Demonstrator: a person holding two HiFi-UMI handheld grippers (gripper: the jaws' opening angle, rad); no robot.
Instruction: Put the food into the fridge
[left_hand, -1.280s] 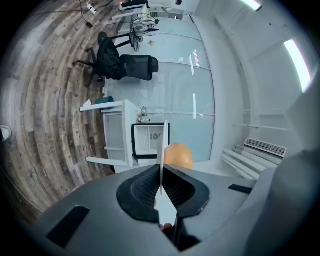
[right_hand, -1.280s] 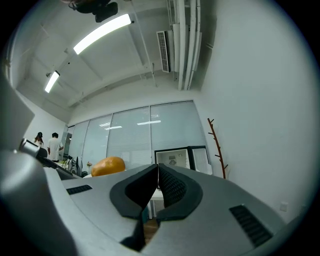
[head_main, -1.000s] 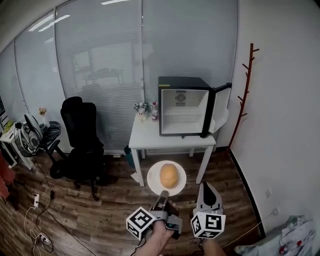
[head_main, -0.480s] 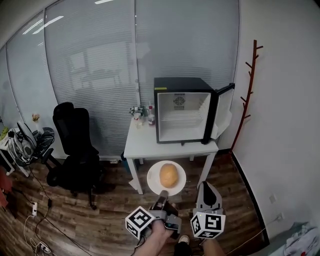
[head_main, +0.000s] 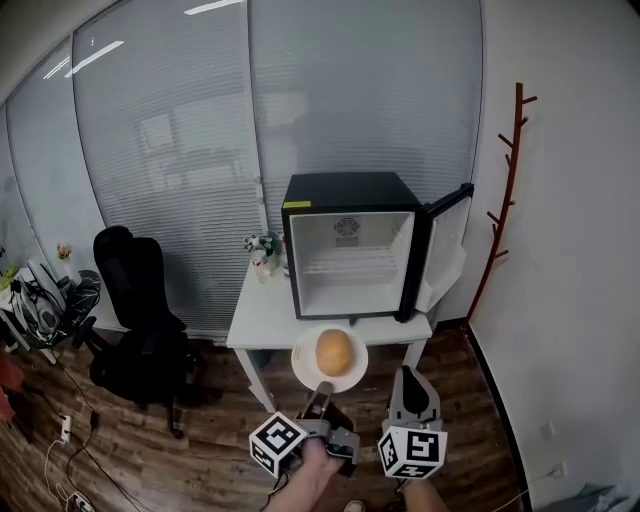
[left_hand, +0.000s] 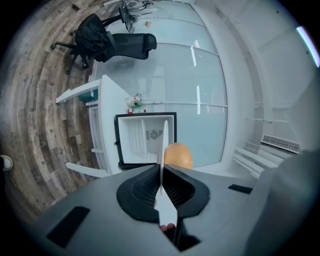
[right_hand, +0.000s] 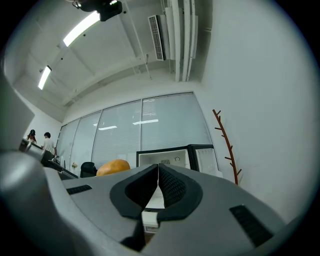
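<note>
Golden, rounded food (head_main: 334, 352) sits loose on our white plate (head_main: 303, 366), lower centre. It could roll, so we hold level. Left gripper (head_main: 324, 390) pinches the plate's rim, right gripper (head_main: 412, 388) is clenched on nothing, and the open fridge (head_main: 350, 262) is just above.

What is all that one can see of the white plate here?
The plate is round, white and smooth; its material I cannot tell. It is held about level in the air, before the open fridge. The left gripper is shut on its near rim; nothing else holds it. One rounded orange-brown piece of food lies on its middle. In the left gripper view it shows edge-on, thin, between the jaws.
</note>
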